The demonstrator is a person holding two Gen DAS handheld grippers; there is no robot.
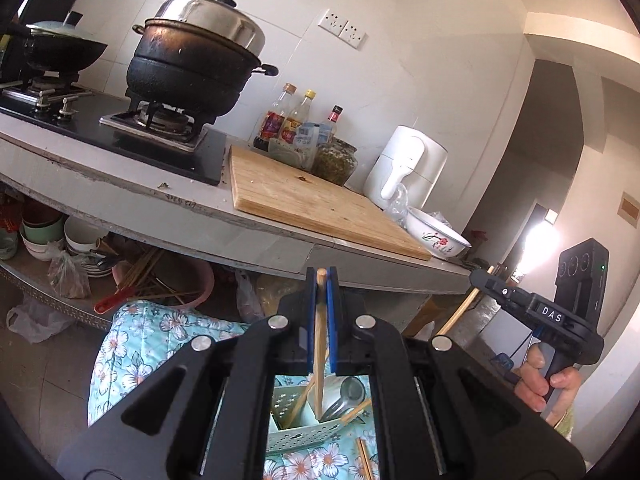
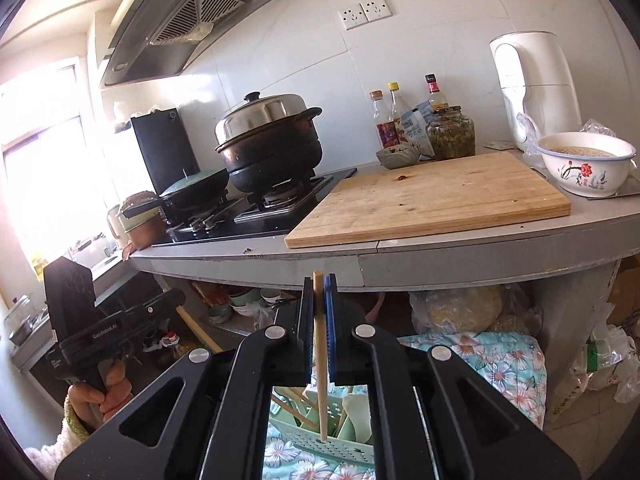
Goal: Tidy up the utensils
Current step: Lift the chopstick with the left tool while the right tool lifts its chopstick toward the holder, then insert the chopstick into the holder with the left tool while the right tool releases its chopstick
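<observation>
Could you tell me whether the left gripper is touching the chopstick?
Touching. The left wrist view shows the left gripper shut on the chopstick, both blue pads pressed against it.

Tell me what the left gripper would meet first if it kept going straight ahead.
Probably the front edge of the counter, just under the cutting board, though depth is hard to judge. The left gripper holds a chopstick.

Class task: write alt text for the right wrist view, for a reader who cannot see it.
The right gripper is shut on a wooden chopstick, its lower end in a pale green utensil caddy. Behind, a counter carries a cutting board.
</observation>
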